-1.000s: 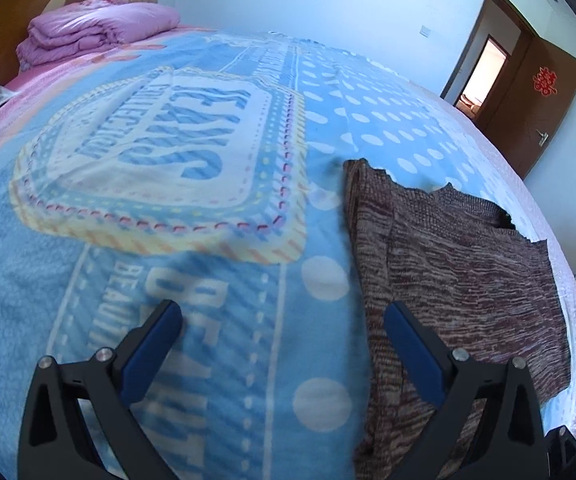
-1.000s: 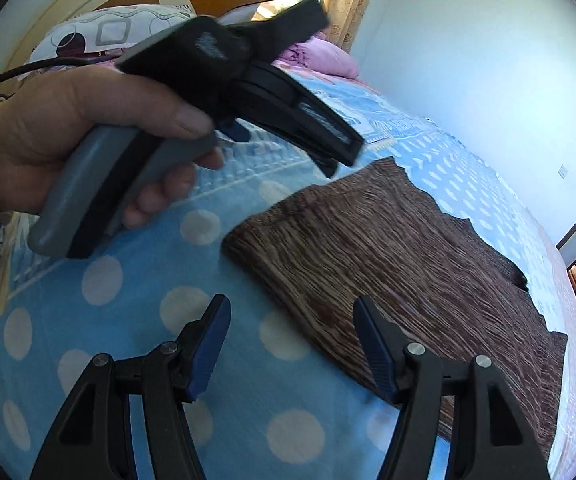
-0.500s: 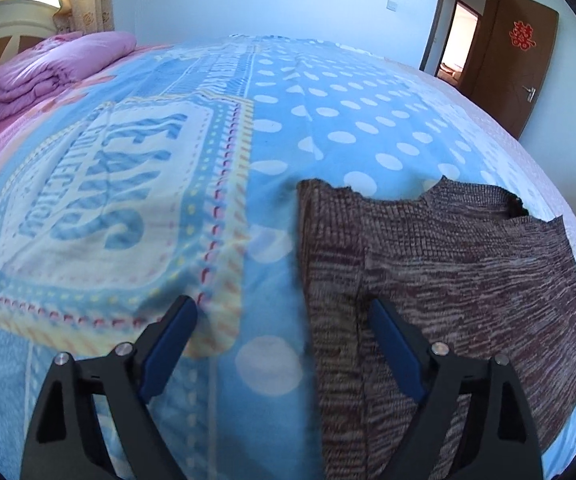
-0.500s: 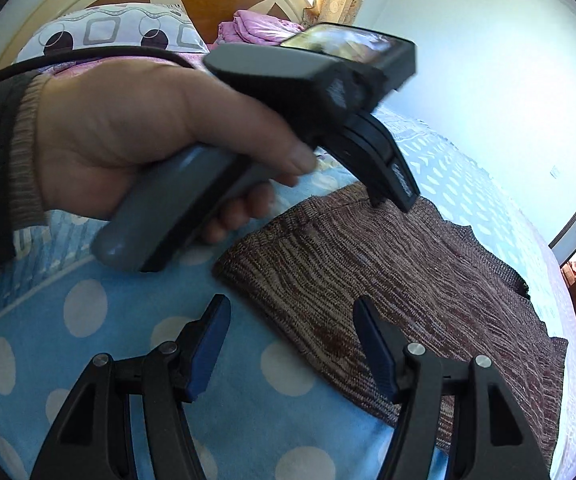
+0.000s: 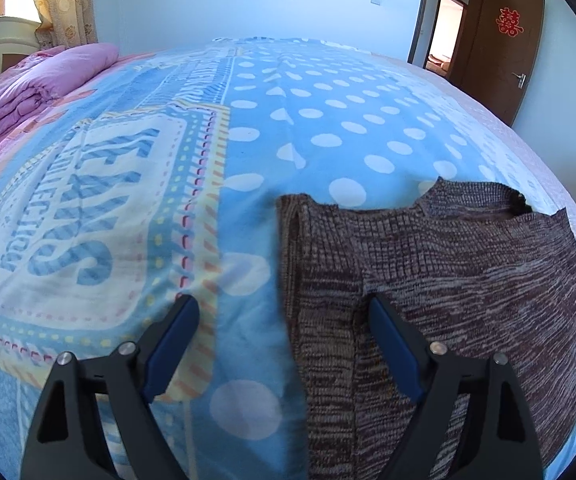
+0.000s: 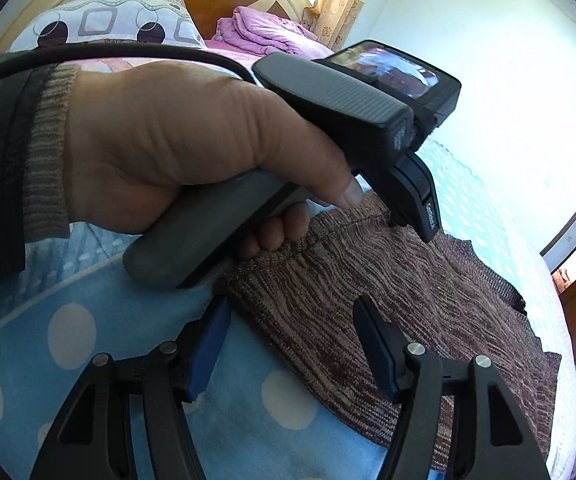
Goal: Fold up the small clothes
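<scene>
The left tool (image 5: 283, 338) has swung over the sweater's (image 5: 468, 272) folded edge, open and empty. The right tool (image 6: 290, 340) hovers open too, so another fold looks imminent.

The sweater (image 5: 468, 272) lies on the bedspread (image 5: 308, 120), folded quilt (image 5: 35, 84) behind.
</scene>
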Available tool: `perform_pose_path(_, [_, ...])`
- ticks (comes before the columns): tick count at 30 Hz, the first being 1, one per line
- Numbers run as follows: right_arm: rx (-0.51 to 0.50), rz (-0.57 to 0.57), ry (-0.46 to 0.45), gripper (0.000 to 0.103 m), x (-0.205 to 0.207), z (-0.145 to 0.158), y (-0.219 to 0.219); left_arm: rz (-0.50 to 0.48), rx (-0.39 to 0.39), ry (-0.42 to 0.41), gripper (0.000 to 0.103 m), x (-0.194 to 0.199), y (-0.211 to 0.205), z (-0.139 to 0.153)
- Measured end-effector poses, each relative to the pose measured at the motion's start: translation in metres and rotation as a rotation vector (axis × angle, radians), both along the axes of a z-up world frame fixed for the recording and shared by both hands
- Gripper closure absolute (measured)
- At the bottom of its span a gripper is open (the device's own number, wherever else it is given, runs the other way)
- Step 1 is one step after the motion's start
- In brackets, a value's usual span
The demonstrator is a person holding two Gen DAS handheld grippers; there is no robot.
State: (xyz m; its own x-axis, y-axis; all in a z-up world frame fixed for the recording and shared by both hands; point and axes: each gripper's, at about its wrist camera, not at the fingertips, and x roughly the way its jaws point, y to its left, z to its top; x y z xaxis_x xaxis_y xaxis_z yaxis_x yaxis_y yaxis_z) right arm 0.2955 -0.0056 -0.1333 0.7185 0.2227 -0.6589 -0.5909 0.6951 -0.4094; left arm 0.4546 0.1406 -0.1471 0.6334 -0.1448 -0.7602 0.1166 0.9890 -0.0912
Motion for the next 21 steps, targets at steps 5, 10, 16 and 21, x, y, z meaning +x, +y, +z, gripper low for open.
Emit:
perform_pose_path(5, [0.0,0.0,0.006,0.039,-0.003,0.001,0.008,-0.018,-0.015,-0.003,0.016,0.003,-0.002,0.0])
perform_pose_path(10, [0.006,0.009,0.021,0.043,-0.002,-0.001,0.011,-0.067,-0.074,-0.001,0.034,0.004,-0.001,-0.001])
perform_pose_path(16, [0.009,0.049,0.038,0.063,0.0,-0.006,0.014,-0.136,-0.103,-0.001,0.072,0.003,-0.01,0.0])
perform_pose_path(21, [0.032,0.067,0.068,0.075,0.0,-0.007,0.013,-0.158,-0.146,0.017,0.077,0.004,-0.009,-0.001])
